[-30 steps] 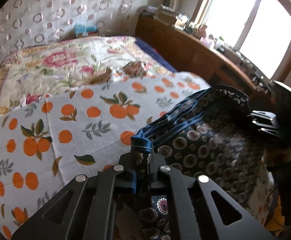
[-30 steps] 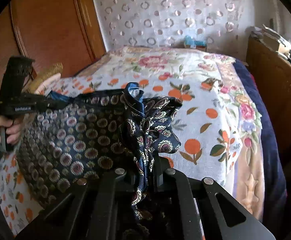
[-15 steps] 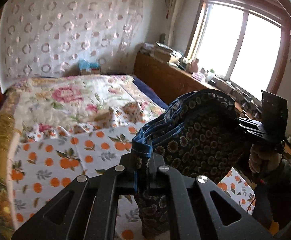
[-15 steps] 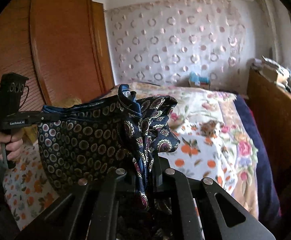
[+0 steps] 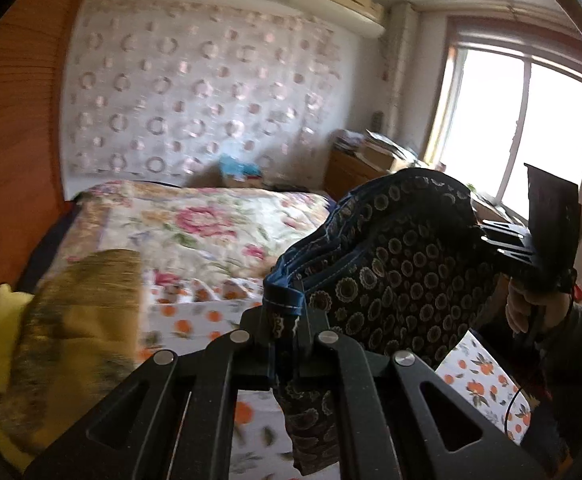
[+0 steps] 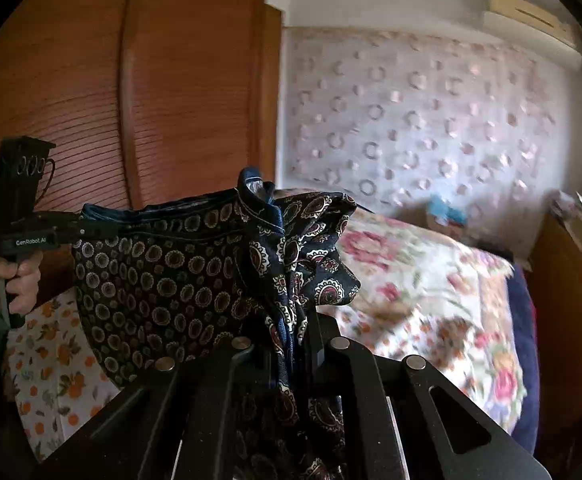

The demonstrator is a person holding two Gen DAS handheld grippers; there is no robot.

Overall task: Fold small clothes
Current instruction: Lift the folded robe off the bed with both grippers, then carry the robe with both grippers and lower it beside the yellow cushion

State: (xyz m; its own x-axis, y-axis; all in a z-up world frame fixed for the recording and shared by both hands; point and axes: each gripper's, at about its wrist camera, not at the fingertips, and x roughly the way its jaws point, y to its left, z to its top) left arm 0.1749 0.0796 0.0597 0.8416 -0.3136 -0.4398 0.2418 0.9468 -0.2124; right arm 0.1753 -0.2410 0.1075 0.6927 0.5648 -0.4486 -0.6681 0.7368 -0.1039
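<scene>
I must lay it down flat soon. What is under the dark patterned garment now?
Under the dark patterned garment, held up, lies the orange-print sheet on the bed. The part directly behind the cloth is covered.

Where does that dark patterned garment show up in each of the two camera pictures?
Left wrist view: dark patterned garment at centre-right, stretched toward the far claw.
Right wrist view: it fills centre-left, hanging above the bed.
Shared landmark: the circle-patterned wall hanging.
</scene>
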